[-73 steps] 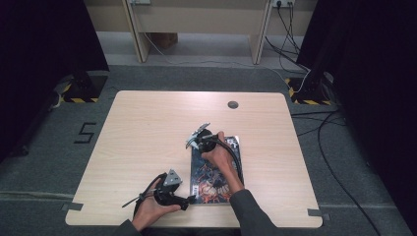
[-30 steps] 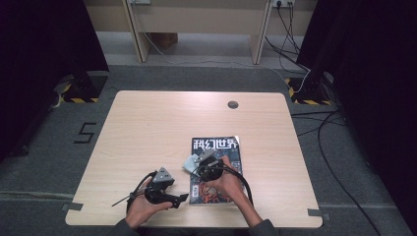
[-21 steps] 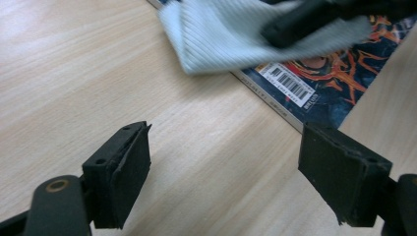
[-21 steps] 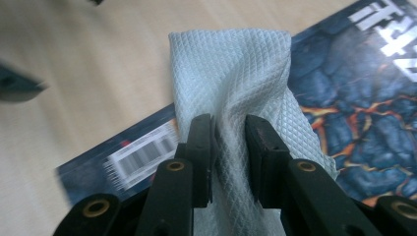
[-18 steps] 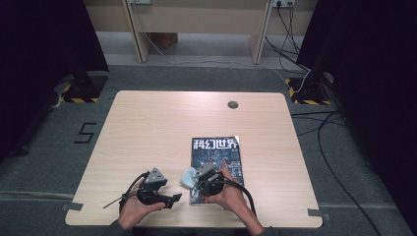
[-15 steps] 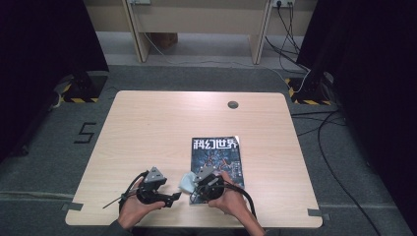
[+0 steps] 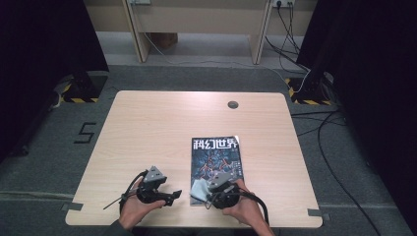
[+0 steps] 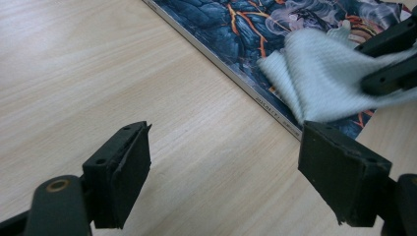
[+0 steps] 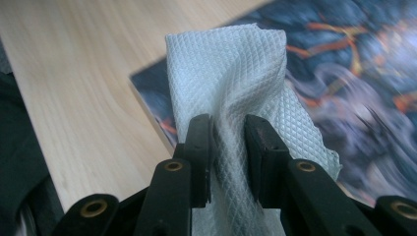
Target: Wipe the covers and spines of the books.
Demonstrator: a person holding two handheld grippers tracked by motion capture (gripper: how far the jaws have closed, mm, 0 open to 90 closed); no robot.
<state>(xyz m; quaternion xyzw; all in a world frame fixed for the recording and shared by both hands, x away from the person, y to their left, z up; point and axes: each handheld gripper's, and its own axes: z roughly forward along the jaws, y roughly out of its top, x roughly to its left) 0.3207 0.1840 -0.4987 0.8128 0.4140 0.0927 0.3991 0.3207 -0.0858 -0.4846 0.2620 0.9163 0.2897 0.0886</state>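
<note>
Table (image 7: 162,128): A big, light wooden top is seen from the high view. A small dark round hole (image 7: 232,104) is set near its far edge.

Magazine (image 7: 216,157): It is laid flat on the table, toward the near right part. A dark picture with orange lines is shown on its cover, and white letters are printed across the far end. Its near left corner is covered by the cloth.

Cloth (image 9: 231,73): A small white cloth with a tiny diamond pattern is held bunched up. It is pressed on the near left corner of the magazine, just at the edge.

Right gripper (image 9: 228,162): Its two black jaws are squeezed onto the cloth, with the folds pinched between them.

Left gripper (image 8: 223,172): It is held low over bare wood, just beside the magazine's left edge. Its jaws are spread wide apart, and nothing is held between them.
</note>
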